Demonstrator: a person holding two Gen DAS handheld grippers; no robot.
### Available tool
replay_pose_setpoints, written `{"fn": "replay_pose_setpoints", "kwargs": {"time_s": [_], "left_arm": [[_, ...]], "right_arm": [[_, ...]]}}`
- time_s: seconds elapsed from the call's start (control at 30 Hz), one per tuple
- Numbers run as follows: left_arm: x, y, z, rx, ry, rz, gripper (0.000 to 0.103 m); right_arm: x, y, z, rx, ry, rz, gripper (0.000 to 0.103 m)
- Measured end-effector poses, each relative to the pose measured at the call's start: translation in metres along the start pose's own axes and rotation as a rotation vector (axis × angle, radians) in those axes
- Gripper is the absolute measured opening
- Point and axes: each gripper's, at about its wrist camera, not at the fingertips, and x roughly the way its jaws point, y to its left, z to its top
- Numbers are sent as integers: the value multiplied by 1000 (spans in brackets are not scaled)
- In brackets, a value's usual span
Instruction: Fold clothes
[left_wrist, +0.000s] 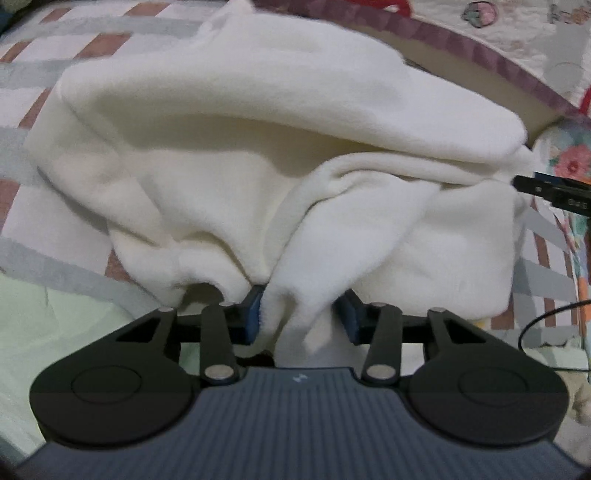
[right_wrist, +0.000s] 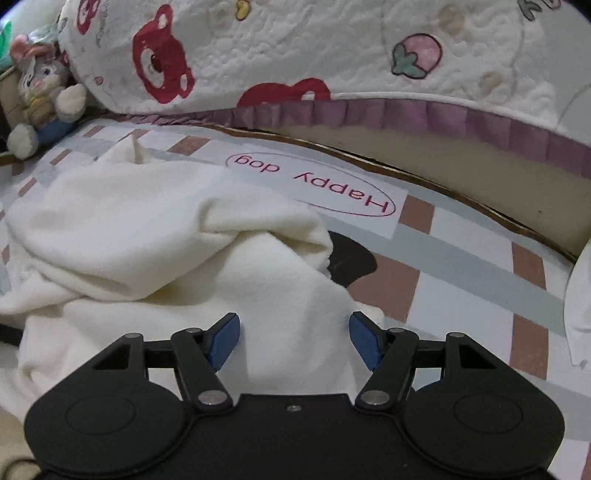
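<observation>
A cream-white fleece garment (left_wrist: 236, 147) lies rumpled and partly folded over on the checked bedspread (left_wrist: 22, 206). My left gripper (left_wrist: 301, 317) is at its near edge, and a bunched fold of the fleece is pinched between the blue pads (left_wrist: 255, 314). In the right wrist view the same garment (right_wrist: 147, 236) fills the left half. My right gripper (right_wrist: 293, 338) stands open low over its near right corner, with cloth lying under the gap and the pads (right_wrist: 225, 341) apart from it. One black finger of the right gripper (left_wrist: 550, 190) shows at the garment's right edge in the left wrist view.
A quilt with red bear and strawberry prints (right_wrist: 332, 48) and a purple frill (right_wrist: 406, 110) hangs along the far side. A plush rabbit (right_wrist: 40, 92) sits far left. A "Happy dog" print (right_wrist: 314, 184) and a dark patch (right_wrist: 351, 258) mark the bedspread. A black cable (left_wrist: 546, 321) runs at the right.
</observation>
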Motion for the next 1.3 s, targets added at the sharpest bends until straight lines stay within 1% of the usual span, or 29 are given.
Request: {"fn": "replay_pose_setpoints", "kwargs": {"time_s": [0.07, 0.1, 0.13, 0.17, 0.2, 0.3, 0.37, 0.4, 0.43, 0.47, 0.5, 0.63, 0.67, 0.7, 0.73, 0.77, 0.8, 0.83, 0.87, 0.9, 0.93, 0.97, 1.07, 1.13, 1.17, 1.2, 1.23, 1.27, 1.3], "left_arm": [[-2, 10, -1, -75, 13, -19, 45], [-8, 21, -5, -148, 5, -65, 46], [-12, 32, -8, -221, 2, -109, 51], [-14, 42, -12, -284, 12, -145, 52], [-12, 47, -15, -314, 36, -172, 52], [-3, 47, -16, -339, 128, -267, 54], [-4, 45, -19, -376, 158, -337, 54], [-8, 45, -22, -404, 160, -354, 55], [-14, 44, -26, -430, 152, -368, 59], [-19, 43, -30, -442, 148, -379, 64], [-22, 41, -34, -425, 155, -379, 65], [-12, 31, -38, -368, 177, -283, 66], [-10, 28, -37, -365, 169, -279, 69], [-8, 24, -36, -368, 150, -284, 71], [-6, 20, -35, -370, 132, -289, 76], [-4, 16, -34, -367, 115, -295, 78], [-2, 12, -33, -352, 102, -296, 78], [-2, 11, -32, -336, 95, -285, 72], [-2, 9, -31, -316, 88, -272, 46], [-2, 7, -30, -289, 80, -255, 27], [-3, 4, -28, -261, 68, -239, 19], [-5, 0, -27, -237, 51, -224, 18], [-20, -10, -24, -179, -27, -179, 18], [-25, -16, -23, -136, -63, -129, 19], [-24, -17, -23, -131, -67, -125, 20], [-23, -15, -24, -135, -62, -128, 20], [-22, -13, -24, -144, -54, -133, 22], [-17, -9, -24, -163, -37, -143, 22], [-10, -6, -23, -184, -9, -164, 22]], "right_arm": [[-1, -4, -3, 1, -37, -29, 71], [-2, -7, -2, -1, -58, -47, 71], [-3, -10, 0, -1, -83, -61, 71], [-5, -13, 2, 0, -107, -75, 71], [-6, -16, 3, -3, -130, -84, 71], [-9, -20, 0, -32, -178, -66, 71], [-6, -23, -3, -27, -167, -43, 71], [-4, -24, -4, -25, -162, -32, 71], [-2, -26, -6, -18, -154, -22, 71], [0, -29, -6, 3, -140, -20, 71], [2, -31, -7, 29, -127, -22, 71], [-2, -45, -8, 158, -130, -18, 70], [-5, -45, -7, 174, -130, -63, 68], [-8, -44, -5, 190, -124, -130, 67], [-15, -39, -1, 197, -109, -234, 65], [-22, -35, 0, 187, -121, -251, 63], [-28, -33, 1, 175, -134, -252, 58], [-32, -32, 1, 161, -149, -206, 53], [-32, -33, 0, 158, -146, -176, 50], [-32, -33, -1, 157, -140, -150, 37], [-28, -34, -4, 163, -126, -132, 13], [-24, -34, -7, 175, -110, -118, 1], [-13, -33, -17, 241, -73, -97, 3], [-8, -31, -21, 267, -70, -60, 11], [-9, -31, -21, 273, -82, -37, 18], [-11, -31, -21, 279, -94, -14, 38], [-12, -30, -22, 285, -107, 5, 56], [-14, -30, -23, 291, -127, 24, 61], [-14, -34, -25, 284, -147, 75, 70]]}}
